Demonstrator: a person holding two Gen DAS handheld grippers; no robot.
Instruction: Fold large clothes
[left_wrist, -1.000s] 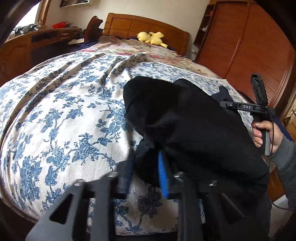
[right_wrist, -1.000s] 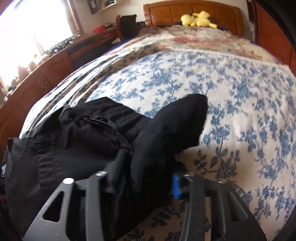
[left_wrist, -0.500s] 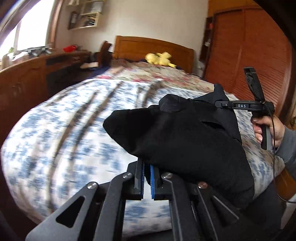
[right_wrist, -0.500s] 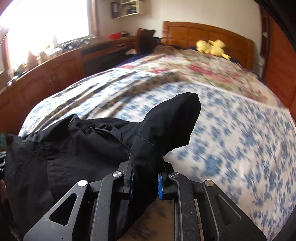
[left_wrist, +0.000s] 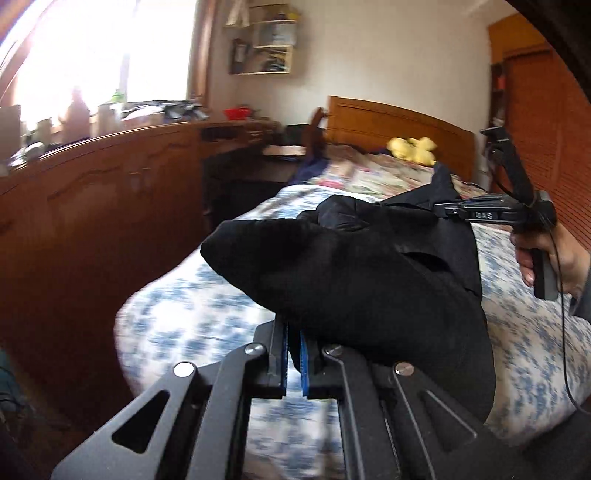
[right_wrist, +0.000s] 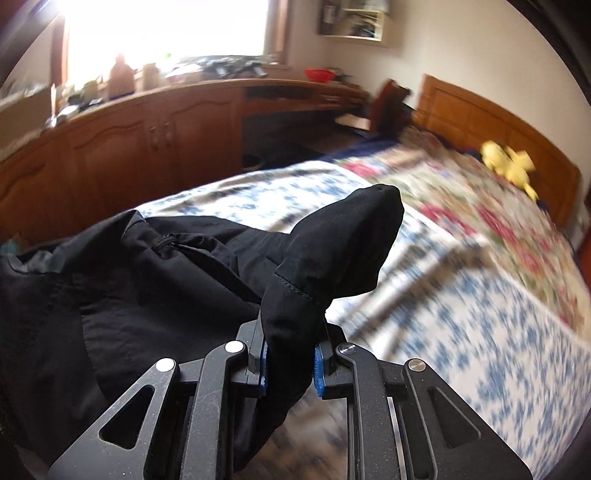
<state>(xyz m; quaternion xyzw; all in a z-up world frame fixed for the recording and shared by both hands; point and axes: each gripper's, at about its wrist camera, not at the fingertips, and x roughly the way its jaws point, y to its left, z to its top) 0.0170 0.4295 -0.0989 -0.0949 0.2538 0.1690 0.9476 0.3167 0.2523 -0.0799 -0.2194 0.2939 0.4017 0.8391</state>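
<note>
Black fabric of one large garment (left_wrist: 362, 280) hangs lifted above the blue-floral bedspread (right_wrist: 480, 332), stretched between two grippers so it can be spread for folding. Left gripper (left_wrist: 293, 363) is clamped on a thin edge; right gripper (right_wrist: 289, 363) pinches a thicker bunched corner. One yellow plush toy (right_wrist: 509, 166) lies near the wooden headboard (right_wrist: 480, 110).

Bedspread (left_wrist: 192, 328) pattern smeared by blur in both views; flowers not readable. Garment (left_wrist: 354, 280) covers bed middle in left view; its lower part cut off by frame bottom, left edge cut off in right view. Yellow toy (right_wrist: 511, 168) blurred, shape unclear. Window (right_wrist: 166, 26) overexposed, outside not visible. Items on counter (left_wrist: 74, 118) and shelf (left_wrist: 269, 48) too small to tell. Right hand (left_wrist: 550, 258) partly cut off by frame edge.
</note>
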